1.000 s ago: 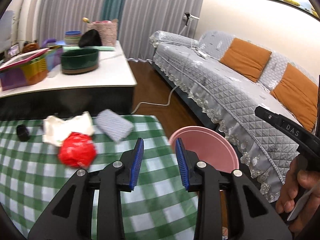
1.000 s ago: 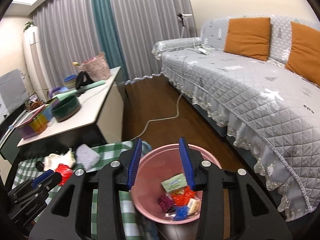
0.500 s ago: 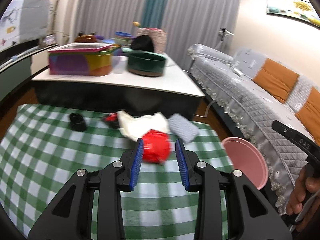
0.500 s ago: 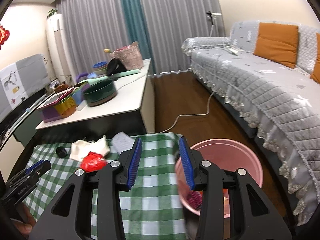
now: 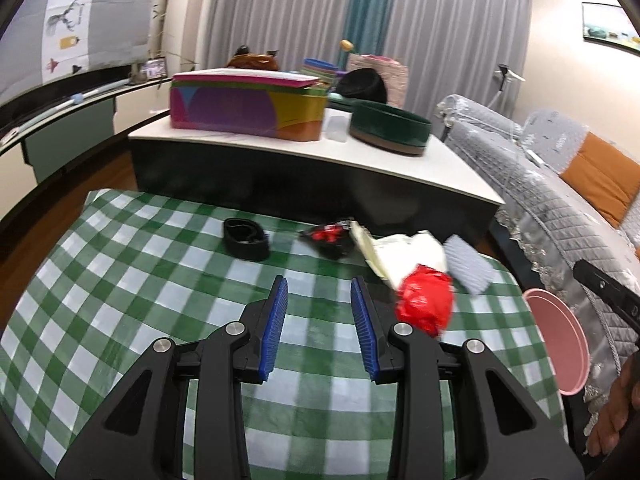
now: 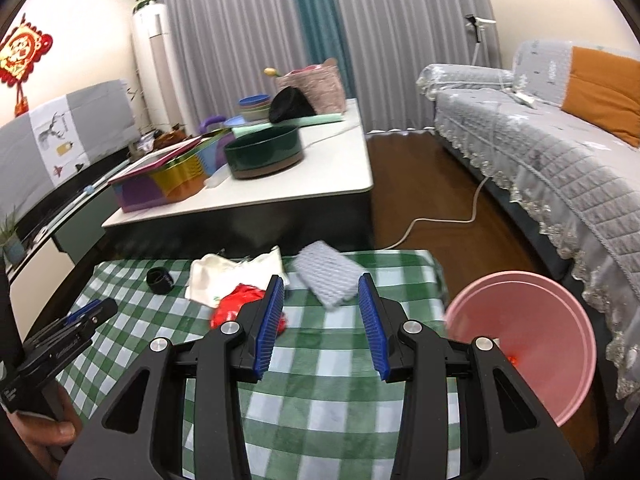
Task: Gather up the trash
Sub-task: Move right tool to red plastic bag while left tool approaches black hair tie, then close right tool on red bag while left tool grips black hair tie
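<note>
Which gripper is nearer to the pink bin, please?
Right. The right gripper is beside the pink bin; the left gripper sits farther along the checked cloth.

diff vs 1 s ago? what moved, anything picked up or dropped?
Both tongs swung from the pink bin back over the green checked table. The left tongs and right tongs were empty before and are empty now, jaws open by the same gap. Nothing grabbed or released. The red wrapper, white paper, grey pad and black ring lie where they did.
</note>
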